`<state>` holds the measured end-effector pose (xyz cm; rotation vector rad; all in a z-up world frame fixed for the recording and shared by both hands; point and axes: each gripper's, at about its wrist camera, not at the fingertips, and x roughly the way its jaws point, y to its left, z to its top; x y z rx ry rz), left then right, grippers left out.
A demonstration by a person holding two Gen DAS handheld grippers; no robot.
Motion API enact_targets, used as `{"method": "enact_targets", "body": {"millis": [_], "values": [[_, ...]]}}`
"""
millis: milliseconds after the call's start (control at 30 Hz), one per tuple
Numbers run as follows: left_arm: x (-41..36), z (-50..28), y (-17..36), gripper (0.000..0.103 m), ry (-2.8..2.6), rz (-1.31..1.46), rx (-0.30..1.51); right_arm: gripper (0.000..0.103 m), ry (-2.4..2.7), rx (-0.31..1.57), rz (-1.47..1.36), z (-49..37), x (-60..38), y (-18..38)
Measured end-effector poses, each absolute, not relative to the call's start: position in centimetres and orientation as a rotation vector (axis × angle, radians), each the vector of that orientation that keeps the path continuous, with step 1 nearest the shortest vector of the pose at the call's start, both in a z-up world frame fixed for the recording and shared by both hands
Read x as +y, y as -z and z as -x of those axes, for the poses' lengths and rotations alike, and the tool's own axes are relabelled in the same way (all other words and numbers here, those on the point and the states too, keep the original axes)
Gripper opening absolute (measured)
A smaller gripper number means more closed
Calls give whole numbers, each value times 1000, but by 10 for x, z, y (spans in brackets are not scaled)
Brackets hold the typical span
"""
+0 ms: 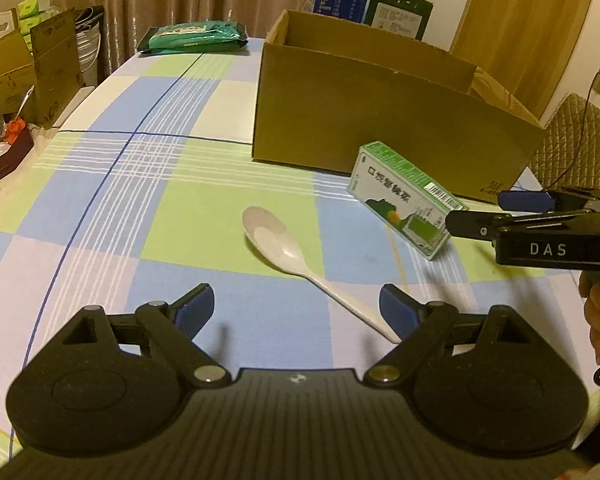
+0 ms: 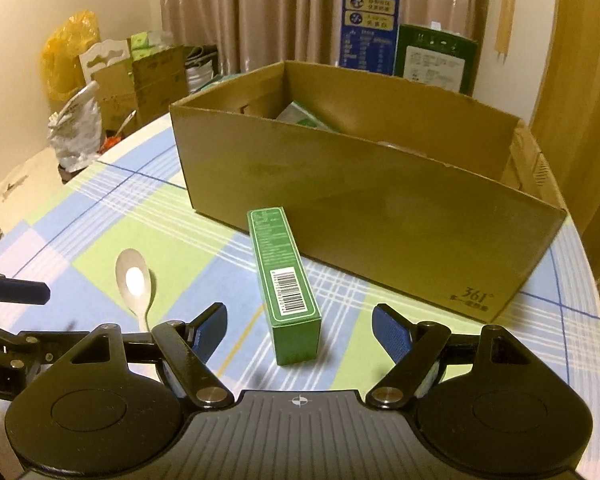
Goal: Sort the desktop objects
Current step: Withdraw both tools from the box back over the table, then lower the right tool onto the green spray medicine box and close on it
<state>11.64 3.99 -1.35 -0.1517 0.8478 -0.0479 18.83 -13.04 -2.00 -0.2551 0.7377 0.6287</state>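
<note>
Partly, box contents (image 2: 300, 118) hidden, spoon (image 2: 134, 280) handle cut off

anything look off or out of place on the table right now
Nothing is spilled or damaged. Only the white spoon and the green carton lie loose on the checked cloth, outside the cardboard box, which already holds some items. Both claws are open and empty.

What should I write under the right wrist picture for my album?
Open right gripper hovers over a green box beside a white spoon and cardboard box.

Beige curtain (image 2: 260, 12), blue carton (image 2: 370, 20), yellow bag (image 2: 70, 48), checked tablecloth (image 1: 140, 208)
</note>
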Motion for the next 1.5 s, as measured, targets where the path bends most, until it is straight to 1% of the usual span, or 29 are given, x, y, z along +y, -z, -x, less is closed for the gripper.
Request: {"method": "enact_targets", "body": {"millis": [100,167,200,333,433,467,500,533,567,667,900,933,967,1000,1067,1133,1267,1500], "values": [[41,-118,17,87,44,156,856,73,-632,747,267,-194,-126,25],[40,-120,18,87,48,155,860,68,-637,759,271,-198,-123,29],[39,-121,19,87,48,151,862,67,-638,764,272,-201,-122,30],[36,-125,22,87,58,140,872,59,-638,785,267,-206,-121,36],[33,-128,25,87,69,139,881,50,-645,789,270,-207,-120,38],[32,-129,26,87,72,136,883,45,-648,791,267,-208,-120,38],[32,-130,27,87,73,135,885,41,-650,795,264,-209,-120,39],[32,-131,28,87,74,135,888,34,-651,801,259,-210,-120,39],[31,-132,29,87,75,134,891,31,-651,807,252,-210,-120,40],[28,-133,31,87,79,128,899,30,-657,834,207,-210,-123,39],[26,-134,33,87,80,110,898,29,-596,979,-77,-219,-156,32],[27,-135,33,87,77,110,899,30,-576,987,-99,-220,-162,31],[27,-135,34,87,75,111,900,32,-558,987,-103,-220,-166,30],[28,-135,35,87,73,112,901,35,-544,980,-97,-220,-169,29],[28,-136,36,87,66,109,902,47,-518,956,-54,-218,-171,26],[27,-137,36,87,59,107,898,52,-500,934,-11,-216,-170,24],[29,-143,36,87,34,118,874,55,-488,907,35,-214,-171,24],[28,-153,44,87,23,117,869,56,-447,879,124,-215,-164,31]]}}
